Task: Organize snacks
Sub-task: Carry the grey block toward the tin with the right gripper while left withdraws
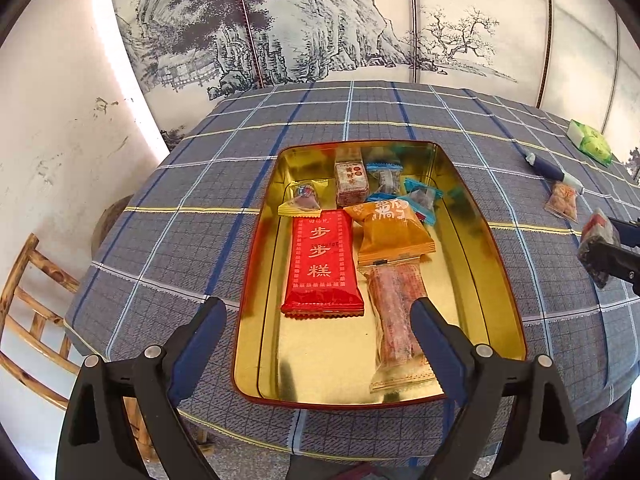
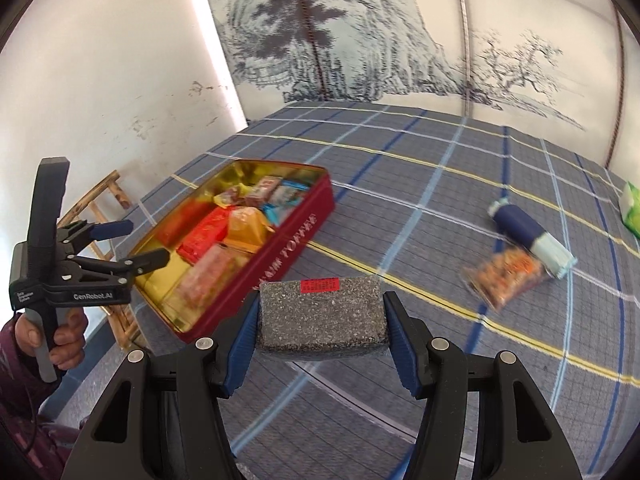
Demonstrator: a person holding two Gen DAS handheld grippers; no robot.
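Carrying a dark speckled block (image 2: 323,316) pinched between the right tongs (image 2: 320,334), pads pressing on its two short ends, long axis running across from one pad to the other, a small red label on its far top edge, print too small to read. Hanging above the checked surface (image 2: 440,184), with the open red tin (image 2: 256,276) lying to the left and a little farther off, so likely needing a leftward carry to bring the block over the gold interior. Holding the left tongs (image 1: 320,320) spread wide and empty over the near end of the tin (image 1: 496,256), closer to it than the right pair. Showing "TOFFEE" on the tin's side wall, "步步糕" on the red packet (image 1: 322,264) inside, "GenRobot.AI" on the left tool's body. Lying loose on the surface to the right: an orange snack bag (image 2: 506,276), a blue-and-white roll (image 2: 528,236), a green pack (image 2: 632,208).
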